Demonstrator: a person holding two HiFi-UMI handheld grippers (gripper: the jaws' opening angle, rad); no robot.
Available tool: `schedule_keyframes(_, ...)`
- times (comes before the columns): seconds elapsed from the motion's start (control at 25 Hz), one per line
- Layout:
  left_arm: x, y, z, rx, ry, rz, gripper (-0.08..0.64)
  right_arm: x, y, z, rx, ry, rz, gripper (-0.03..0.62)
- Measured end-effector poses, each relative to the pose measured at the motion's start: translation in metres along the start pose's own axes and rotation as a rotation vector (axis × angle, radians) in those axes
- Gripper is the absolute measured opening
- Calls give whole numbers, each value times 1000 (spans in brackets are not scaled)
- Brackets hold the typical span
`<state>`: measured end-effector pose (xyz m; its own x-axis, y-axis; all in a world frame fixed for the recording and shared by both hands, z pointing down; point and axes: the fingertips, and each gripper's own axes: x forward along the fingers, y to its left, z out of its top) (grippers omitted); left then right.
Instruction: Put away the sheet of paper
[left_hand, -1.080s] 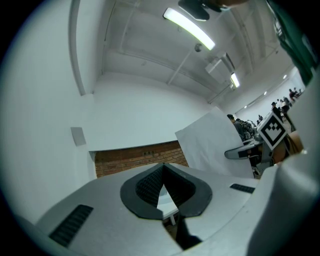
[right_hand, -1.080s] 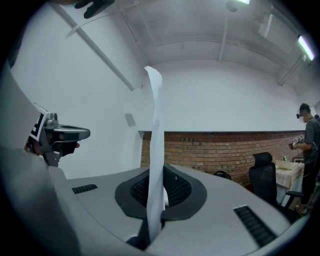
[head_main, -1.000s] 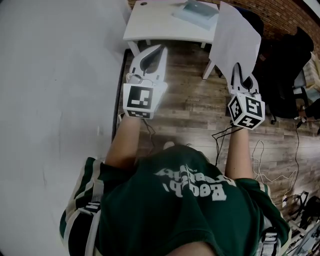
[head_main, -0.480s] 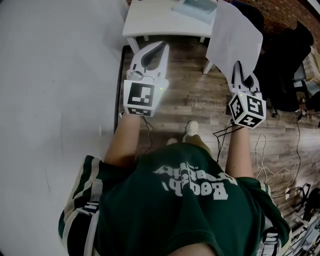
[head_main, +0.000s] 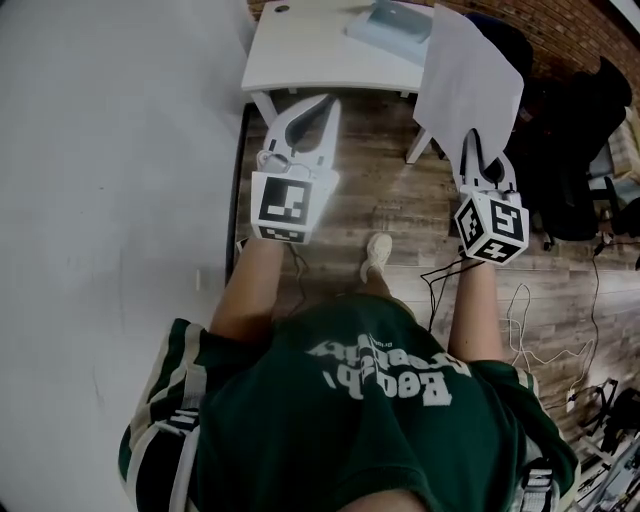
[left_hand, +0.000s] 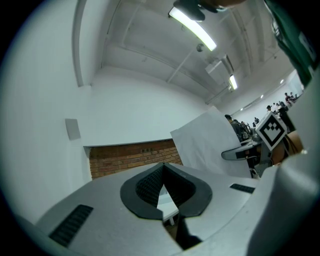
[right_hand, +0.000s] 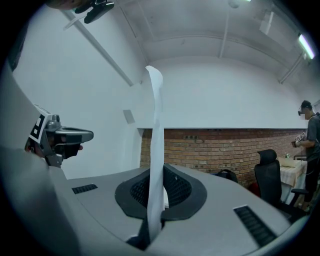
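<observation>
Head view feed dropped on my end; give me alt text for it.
Seen from above, the right hand-held gripper pinches a white sheet of paper by its near edge above a wooden floor. The left hand-held gripper is shut and empty, pointing toward a white table ahead.

- White table (head_main: 310, 55): top of head view, stands on wood floor (head_main: 390, 210).
- Light-blue flat item (head_main: 388, 20): lies on table, near its rt end; can't tell what it is.
- Black office chair (head_main: 570, 150): rt of table.
- Brick wall (head_main: 565, 30): behind table, rt side.
- Cables (head_main: 530, 310): on floor, well apart from table, nearer side, rt.
- Pale shoe (head_main: 378, 252): on floor, in front of table.
- Pale grey surface (head_main: 110, 200): left of table.
</observation>
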<state>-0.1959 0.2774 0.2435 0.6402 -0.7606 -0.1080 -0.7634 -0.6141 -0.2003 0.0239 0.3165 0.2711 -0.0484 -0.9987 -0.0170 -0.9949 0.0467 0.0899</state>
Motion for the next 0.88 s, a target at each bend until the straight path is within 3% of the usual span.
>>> schedule_keyframes(0.24,78,20,-16,8,17,7,2,74,-34,-15,2,19,19,-5)
schedule_keyframes(0.52,124,24,-69,-3,28,27,2,120,-48,-50,-26,-7,64,-6)
schedule_keyframes(0.88,276,50,-42,32,35,46,2,247,-116,-18,-21,-20,151,-5)
